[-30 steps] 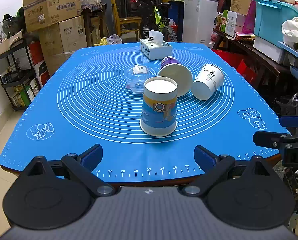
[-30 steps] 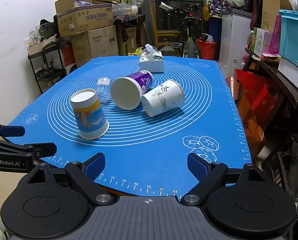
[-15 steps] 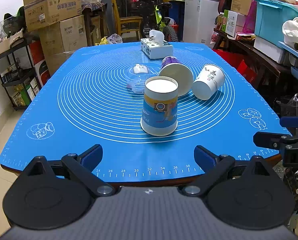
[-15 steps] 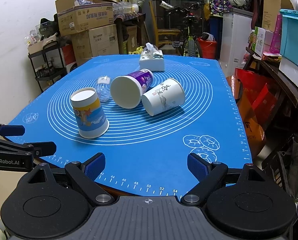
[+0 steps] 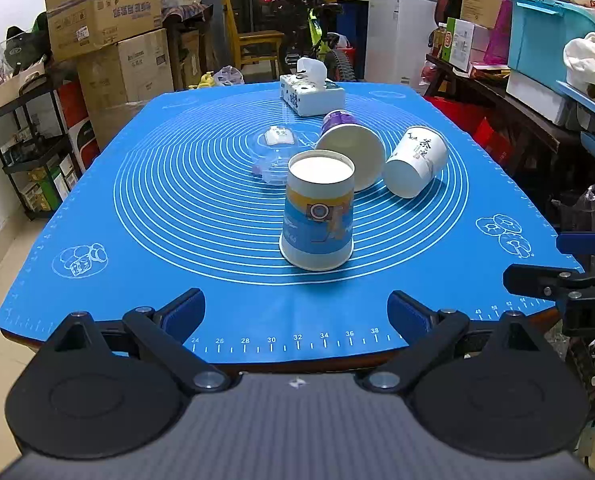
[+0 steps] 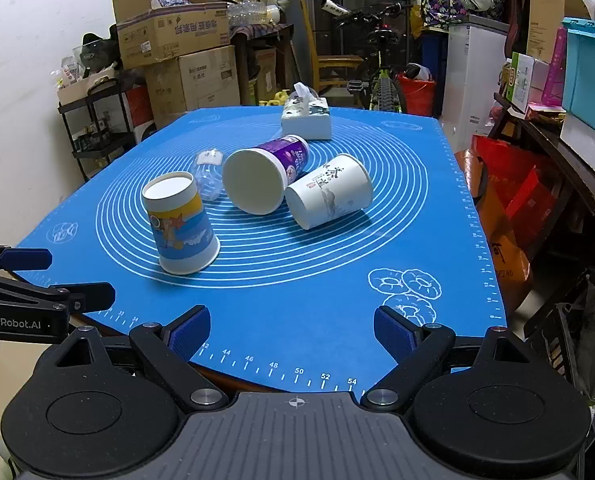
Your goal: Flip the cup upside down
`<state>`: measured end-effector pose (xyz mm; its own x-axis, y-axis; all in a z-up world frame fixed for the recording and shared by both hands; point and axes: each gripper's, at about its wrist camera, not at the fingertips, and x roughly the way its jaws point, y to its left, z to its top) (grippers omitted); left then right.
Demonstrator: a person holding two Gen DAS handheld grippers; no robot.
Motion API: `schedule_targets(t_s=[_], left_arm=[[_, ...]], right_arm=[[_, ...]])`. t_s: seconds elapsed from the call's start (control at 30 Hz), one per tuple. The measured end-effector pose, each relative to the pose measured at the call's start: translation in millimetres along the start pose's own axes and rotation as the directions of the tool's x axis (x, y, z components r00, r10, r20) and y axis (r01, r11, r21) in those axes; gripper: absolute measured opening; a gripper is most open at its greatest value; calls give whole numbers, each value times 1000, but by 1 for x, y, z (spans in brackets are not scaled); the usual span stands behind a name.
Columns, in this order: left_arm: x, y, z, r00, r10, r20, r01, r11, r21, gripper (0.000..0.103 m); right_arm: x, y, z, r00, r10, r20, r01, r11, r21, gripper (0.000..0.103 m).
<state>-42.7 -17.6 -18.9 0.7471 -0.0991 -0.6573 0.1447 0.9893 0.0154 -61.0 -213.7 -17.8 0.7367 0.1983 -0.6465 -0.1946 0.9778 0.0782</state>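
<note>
Left to right across the blue mat (image 5: 169, 208), the left gripper (image 5: 296, 312) is positioned at the near edge of the table with its fingers spread wide apart and nothing between the blue pads (image 5: 185, 312). Ahead of it, near the mat's centre rings, the blue-and-yellow paper cup (image 5: 318, 216) stands mouth down, its white base facing up and its rim flat on the mat. Just behind and to the left of this cup lies a clear plastic cup (image 5: 275, 152) on its side. To the right of that, the purple cup (image 5: 351, 148) lies on its side with its open mouth facing the camera; whether it touches the blue-and-yellow cup cannot be determined. Further right, the white cup (image 5: 415, 162) with black lettering also lies on its side, just beside the purple cup. A tissue box (image 5: 311, 94) sits at the far end of the mat, behind all the cups. At the right, the right gripper (image 6: 292, 330) is positioned at the near edge of the table, fingers likewise spread wide apart and holding nothing, well apart from every cup. In the right wrist view the left gripper's finger is visible at the left border.
</note>
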Motion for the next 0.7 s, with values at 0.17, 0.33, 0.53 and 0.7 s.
schedule_targets(t_s=[0.17,0.33,0.53,0.7], left_arm=[[1,0,-2,1000,0,-2,0,1000,2,97],[1,0,-1,1000,1,-2,-1,1000,3,97],[1,0,-1,1000,1,-2,-1,1000,2,97],[1,0,-1,1000,0,-3,0,1000,2,97]], right_arm=[[1,0,0,1000,5,-1,-5,1000,0,90],[1,0,0,1000,6,-2,-6,1000,-1,90],[0,0,-1,1000,11,-1,-11,1000,0,90],[0,1,-1,1000,9,-2,-9,1000,-1,90]])
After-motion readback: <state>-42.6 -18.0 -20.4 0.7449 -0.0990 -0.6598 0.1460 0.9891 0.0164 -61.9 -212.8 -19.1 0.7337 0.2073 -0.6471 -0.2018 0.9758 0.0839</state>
